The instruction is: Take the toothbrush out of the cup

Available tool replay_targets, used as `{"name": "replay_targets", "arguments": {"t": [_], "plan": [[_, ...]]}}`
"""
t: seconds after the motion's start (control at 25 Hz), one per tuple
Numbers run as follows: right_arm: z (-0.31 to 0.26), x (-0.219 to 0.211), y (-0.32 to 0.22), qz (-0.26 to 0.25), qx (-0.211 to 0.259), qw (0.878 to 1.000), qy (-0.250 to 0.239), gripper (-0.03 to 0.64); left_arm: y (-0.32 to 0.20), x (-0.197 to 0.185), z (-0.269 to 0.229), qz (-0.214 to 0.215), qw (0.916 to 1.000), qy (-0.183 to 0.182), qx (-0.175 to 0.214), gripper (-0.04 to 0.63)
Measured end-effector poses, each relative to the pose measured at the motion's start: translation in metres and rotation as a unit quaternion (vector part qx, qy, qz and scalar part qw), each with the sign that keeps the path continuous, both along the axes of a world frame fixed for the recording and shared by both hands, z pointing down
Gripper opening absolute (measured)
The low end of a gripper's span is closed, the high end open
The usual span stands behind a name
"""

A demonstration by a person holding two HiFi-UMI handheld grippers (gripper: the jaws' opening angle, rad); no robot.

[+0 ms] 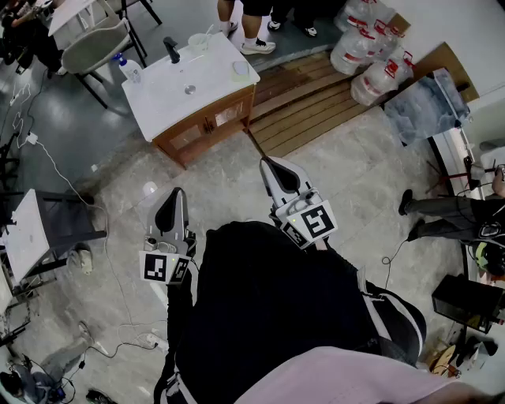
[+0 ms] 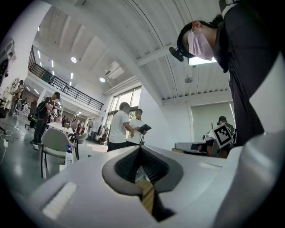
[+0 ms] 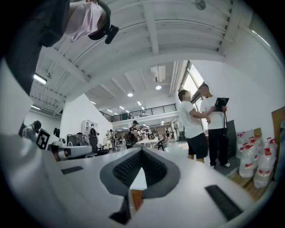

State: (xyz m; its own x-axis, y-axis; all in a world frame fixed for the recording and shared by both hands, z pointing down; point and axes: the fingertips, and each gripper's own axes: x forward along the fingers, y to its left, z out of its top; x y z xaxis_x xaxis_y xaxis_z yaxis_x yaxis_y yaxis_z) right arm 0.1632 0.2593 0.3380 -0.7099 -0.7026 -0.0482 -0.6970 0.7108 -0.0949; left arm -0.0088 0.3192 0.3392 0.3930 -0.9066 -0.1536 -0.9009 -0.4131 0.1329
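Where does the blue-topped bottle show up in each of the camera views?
Head view: bottle upper left, by the white countertop's left corner.
Left gripper view: lower left, just right of the chair.
Right gripper view: not in it.
Shared landmark: the two standing people, legs only at the head view's top edge.

Cup (image 1: 199, 42) on the vanity (image 1: 170, 99): contents too small to tell.

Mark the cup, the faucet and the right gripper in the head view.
cup (image 1: 197, 42), head view, on its side wall.
faucet (image 1: 171, 50), head view, on its dark spout.
right gripper (image 1: 269, 164), head view, at the tip where its jaws meet.
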Motion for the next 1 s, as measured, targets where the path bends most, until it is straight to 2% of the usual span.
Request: {"name": "replay_targets", "arguments": {"t": [0.56, 0.72, 0.88, 1.0], "plan": [[-0.004, -0.008, -0.004, -0.003, 0.009, 1.0, 0.003, -0.002, -0.004, -0.008, -0.003, -0.004, 1.0, 0.002, 0.001, 0.003], [-0.004, -0.009, -0.005, -0.007, 0.009, 1.0, -0.013, 0.004, -0.005, -0.008, -0.002, -0.004, 1.0, 0.0, 0.003, 0.003], [-0.001, -0.01, -0.008, -0.015, 0.005, 1.0, -0.012, 0.116, -0.008, -0.006, -0.002, -0.005, 1.0, 0.0, 0.0, 0.003], [-0.001, -0.007, -0.011, -0.015, 0.005, 1.0, -0.014, 0.149, -0.011, -0.003, -0.001, -0.005, 1.0, 0.0, -0.003, 0.003]]}}
